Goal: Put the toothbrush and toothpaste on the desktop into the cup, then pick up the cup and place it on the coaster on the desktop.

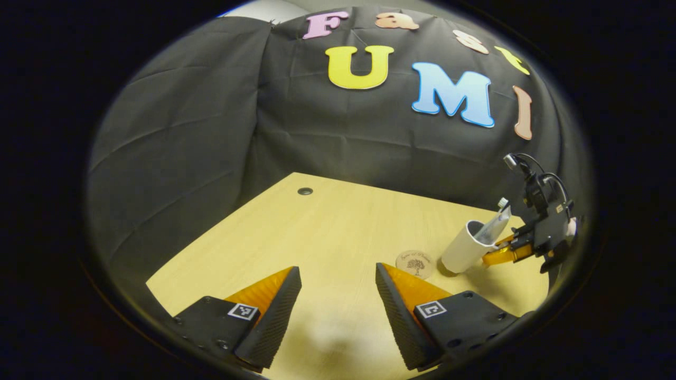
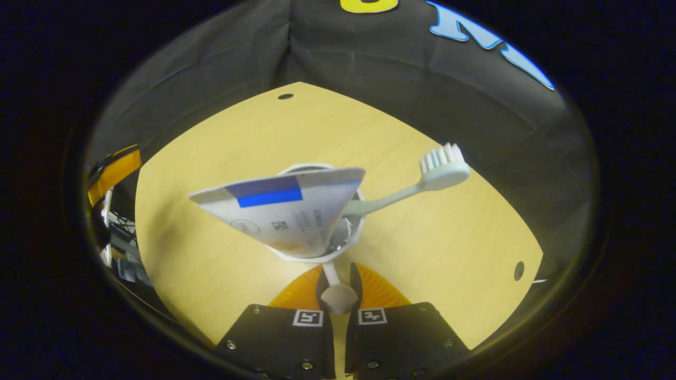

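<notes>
Right, the right gripper (image 2: 338,287) has its two fingers pressed in on the handle of the white cup (image 2: 317,248), pinching it from both sides, and in the right gripper view the cup sits just beyond the fingertips. Inside it stands the toothpaste (image 2: 280,211), flat crimped end up, and the toothbrush (image 2: 417,184) leans out over the rim to the right, bristles at the top. In the left gripper view that same cup (image 1: 465,248) shows far right, tilted, its base just beside the round wooden coaster (image 1: 415,263) on the desktop (image 1: 338,227); whether the base touches the wood I cannot tell. The left gripper (image 1: 338,287) hangs low over the near part of the desktop, its fingers spread wide apart with nothing between them
</notes>
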